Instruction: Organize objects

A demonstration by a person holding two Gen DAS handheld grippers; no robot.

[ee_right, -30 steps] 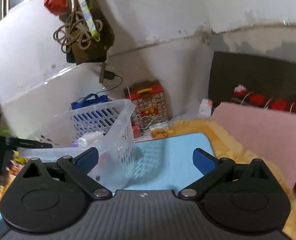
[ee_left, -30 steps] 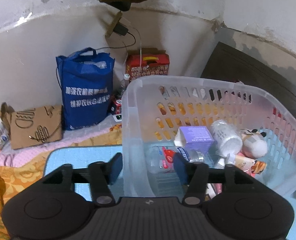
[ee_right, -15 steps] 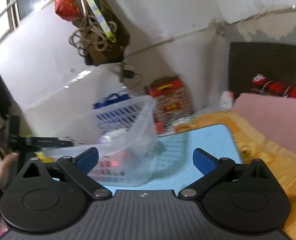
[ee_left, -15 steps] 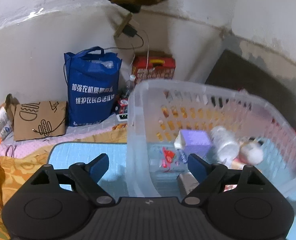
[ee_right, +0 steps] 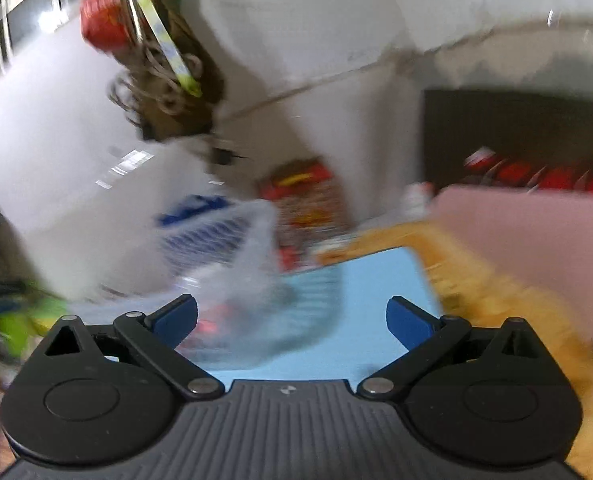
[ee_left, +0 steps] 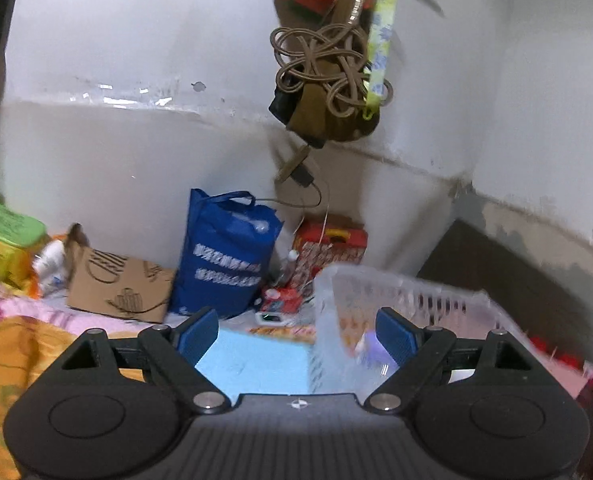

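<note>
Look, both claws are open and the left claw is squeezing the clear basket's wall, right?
Not quite. Both claws are open, but the left claw is not squeezing anything. The left wrist view shows its blue pads spread wide, with the corner of the clear plastic basket lying loose between them, touching neither pad. The right claw is open too and holds nothing.
</note>
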